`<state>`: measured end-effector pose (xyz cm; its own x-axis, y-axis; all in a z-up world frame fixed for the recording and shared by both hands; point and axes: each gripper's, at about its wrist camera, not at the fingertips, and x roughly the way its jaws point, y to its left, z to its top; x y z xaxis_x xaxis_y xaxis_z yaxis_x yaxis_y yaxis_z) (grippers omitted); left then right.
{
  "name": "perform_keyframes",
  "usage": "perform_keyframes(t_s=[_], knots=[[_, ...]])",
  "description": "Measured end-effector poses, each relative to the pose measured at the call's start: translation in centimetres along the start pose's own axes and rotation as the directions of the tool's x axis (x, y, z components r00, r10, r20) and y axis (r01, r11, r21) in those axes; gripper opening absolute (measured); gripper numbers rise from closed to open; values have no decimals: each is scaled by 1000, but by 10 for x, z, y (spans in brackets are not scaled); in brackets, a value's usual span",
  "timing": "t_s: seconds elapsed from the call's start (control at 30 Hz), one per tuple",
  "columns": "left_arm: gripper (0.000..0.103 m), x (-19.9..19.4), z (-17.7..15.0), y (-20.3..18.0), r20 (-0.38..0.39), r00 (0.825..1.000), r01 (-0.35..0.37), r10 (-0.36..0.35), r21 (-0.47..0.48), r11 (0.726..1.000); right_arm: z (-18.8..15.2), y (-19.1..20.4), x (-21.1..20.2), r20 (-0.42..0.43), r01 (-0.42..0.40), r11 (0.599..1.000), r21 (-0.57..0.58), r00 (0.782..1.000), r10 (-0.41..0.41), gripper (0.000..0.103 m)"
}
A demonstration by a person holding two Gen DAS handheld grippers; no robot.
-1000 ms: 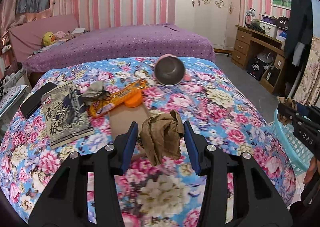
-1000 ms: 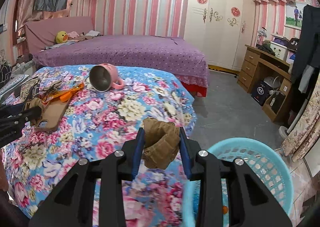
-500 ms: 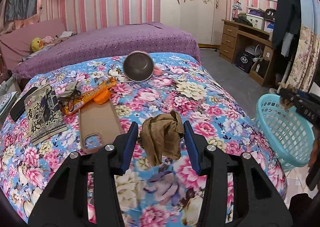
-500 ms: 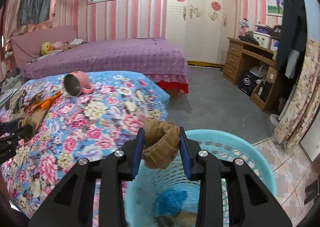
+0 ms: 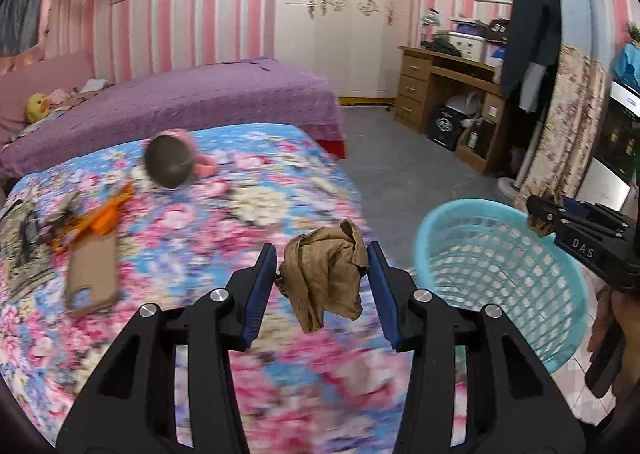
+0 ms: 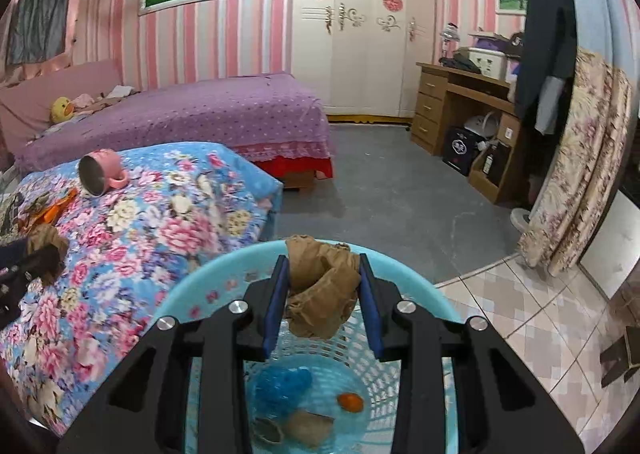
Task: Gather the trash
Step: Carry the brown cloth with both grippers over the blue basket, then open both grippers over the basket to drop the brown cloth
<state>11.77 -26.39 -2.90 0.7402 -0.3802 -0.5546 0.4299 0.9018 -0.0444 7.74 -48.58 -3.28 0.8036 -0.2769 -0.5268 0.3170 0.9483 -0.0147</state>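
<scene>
Our right gripper (image 6: 323, 290) pinches crumpled brown paper (image 6: 320, 286) above the blue basket (image 6: 416, 294); our left gripper (image 5: 322, 282) clamps another brown wad (image 5: 324, 274) over the floral bed (image 5: 200, 254).

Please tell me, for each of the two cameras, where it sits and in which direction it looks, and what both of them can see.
Left wrist: sits on the left gripper, facing across the floral bed toward the far wall; its fingers clamp a brown paper wad; the right gripper shows at the right edge.
Right wrist: sits on the right gripper, looking down into the blue basket; its fingers clamp another brown wad; the left gripper shows at the left edge.
Shared: bed, basket, pink mug, wardrobe, desk.
</scene>
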Motion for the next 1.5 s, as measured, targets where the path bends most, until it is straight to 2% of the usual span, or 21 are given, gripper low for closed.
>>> perform_keyframes(t_s=[0.27,0.5,0.63,0.67,0.73,0.83,1.03,1.33,1.4,1.43,1.47,1.5], knots=[[46,17,6,-63,-10,998,64,-64,16,998,-11,-36,0,-14,22,999,27,1000,-22,34],[46,32,8,-92,-44,993,108,-107,10,994,-19,-55,-2,-22,29,998,51,999,-28,34],[49,38,9,-107,-45,992,121,-119,37,992,-19,-61,-3,-15,28,997,75,1000,-27,34],[49,39,9,-110,-47,991,124,-121,45,991,-19,-62,-3,-15,27,996,80,1000,-26,34],[59,41,9,-113,-53,991,126,-123,56,990,-20,-63,-2,-16,26,996,86,1000,-25,34],[76,40,10,-107,-37,995,98,-96,47,994,-21,-65,-1,-20,27,996,88,999,-25,34],[92,35,12,-84,-4,999,40,-40,47,998,-21,-66,-1,-21,32,995,92,999,-30,34],[97,27,12,-50,3,1000,-25,25,15,1000,-15,-50,-1,-9,24,997,79,1000,-24,38],[97,23,12,-43,1,1000,-31,31,5,1000,-13,-45,-3,-5,30,997,76,1000,-30,42],[97,21,12,-38,2,999,-39,39,2,999,-12,-43,-4,-1,34,997,75,999,-34,48],[97,19,12,-34,3,999,-45,45,-1,999,-12,-41,-4,3,32,997,75,999,-32,59],[97,18,12,-30,4,999,-51,51,-4,999,-11,-38,-6,11,29,997,77,999,-30,64]])
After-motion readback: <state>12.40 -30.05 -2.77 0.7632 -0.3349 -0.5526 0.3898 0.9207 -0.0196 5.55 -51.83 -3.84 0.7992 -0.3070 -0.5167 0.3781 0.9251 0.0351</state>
